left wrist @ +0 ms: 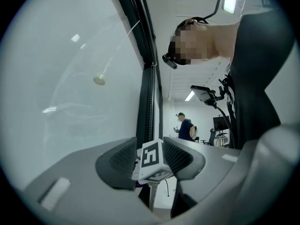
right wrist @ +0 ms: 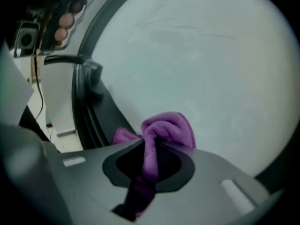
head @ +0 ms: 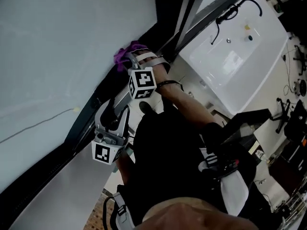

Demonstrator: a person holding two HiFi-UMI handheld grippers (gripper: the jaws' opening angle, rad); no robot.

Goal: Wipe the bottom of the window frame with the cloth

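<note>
The purple cloth (head: 125,54) is pinched in my right gripper (head: 129,61), which is shut on it and presses it against the black window frame (head: 91,110) where the frame meets the glass. In the right gripper view the cloth (right wrist: 165,129) bunches above the jaws of the right gripper (right wrist: 151,161), beside the dark frame (right wrist: 90,112). My left gripper (head: 121,107) sits just below the right one and points up at it. It is open and holds nothing. In the left gripper view the right gripper's marker cube (left wrist: 152,157) shows beyond the left gripper's fingers (left wrist: 123,159).
Large pale window glass (head: 62,47) fills the left. A white table (head: 235,56) with cables stands at the upper right, and dark equipment (head: 288,123) at the right. A blind cord with a small pull (left wrist: 99,80) hangs against the glass. A person (left wrist: 186,128) stands far back.
</note>
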